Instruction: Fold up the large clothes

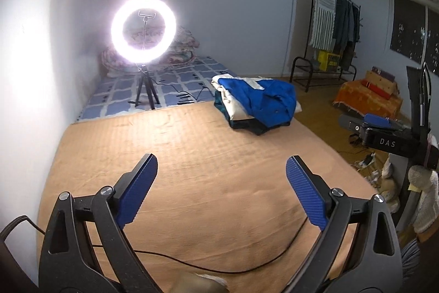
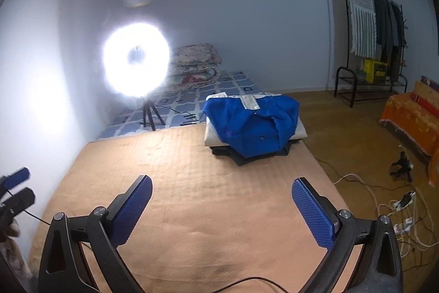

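Note:
A stack of folded clothes lies at the far right corner of the tan blanket [image 1: 192, 169] [image 2: 192, 183]. On top of the stack sits a blue garment [image 1: 269, 100] [image 2: 255, 125] with a white band, over a cream piece and dark ones. My left gripper [image 1: 221, 164] hangs open over the bare blanket, well short of the stack, nothing between its blue pads. My right gripper [image 2: 221, 187] is also open and empty over the blanket. The right gripper [image 1: 370, 122] shows at the right edge of the left wrist view. The left gripper's fingers [image 2: 16, 177] show at the left edge of the right wrist view.
A glaring ring light [image 1: 143, 30] [image 2: 136, 59] on a tripod stands on a blue patterned mattress [image 1: 175, 84] beyond the blanket, with folded quilts [image 2: 194, 65] behind. A thin black cable [image 1: 205, 265] crosses the near blanket. A clothes rack [image 2: 370, 45], an orange-covered seat [image 2: 411, 114] and power strips [image 2: 403, 210] are at right.

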{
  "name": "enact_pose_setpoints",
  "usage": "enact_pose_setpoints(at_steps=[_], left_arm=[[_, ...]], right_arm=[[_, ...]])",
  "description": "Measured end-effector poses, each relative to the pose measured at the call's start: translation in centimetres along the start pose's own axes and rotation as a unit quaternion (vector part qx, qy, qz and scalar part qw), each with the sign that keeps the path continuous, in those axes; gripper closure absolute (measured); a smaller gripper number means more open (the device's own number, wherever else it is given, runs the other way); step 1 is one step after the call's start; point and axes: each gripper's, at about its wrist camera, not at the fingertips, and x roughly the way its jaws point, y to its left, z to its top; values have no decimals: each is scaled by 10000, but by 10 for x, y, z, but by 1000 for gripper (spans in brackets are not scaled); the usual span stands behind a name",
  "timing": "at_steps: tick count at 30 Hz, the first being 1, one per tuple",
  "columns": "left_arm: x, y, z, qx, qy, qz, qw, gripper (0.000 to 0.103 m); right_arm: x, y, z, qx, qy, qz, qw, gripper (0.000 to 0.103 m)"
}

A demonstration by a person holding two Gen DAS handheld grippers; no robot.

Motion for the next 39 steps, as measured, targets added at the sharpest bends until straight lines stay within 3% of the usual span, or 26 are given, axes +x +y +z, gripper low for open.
enact_pose_setpoints(at_steps=[2, 16, 24, 39], left_arm=[[0, -1, -2, 35, 41, 44, 10000, 0], [-5, -6, -16, -23, 21, 333, 9994, 0], [-3, -3, -18, -125, 175, 224, 9995, 0], [-4, -6, -21, -9, 109, 363, 9993, 0]], right_arm=[[1, 4, -4, -94, 2, -76, 9999, 0], [-8, 9, -17, -8, -108, -208, 9997, 0], [-4, 9, -18, 18, 11, -220, 9998, 0], [-6, 24, -24, -315, -17, -366, 9988, 0]])
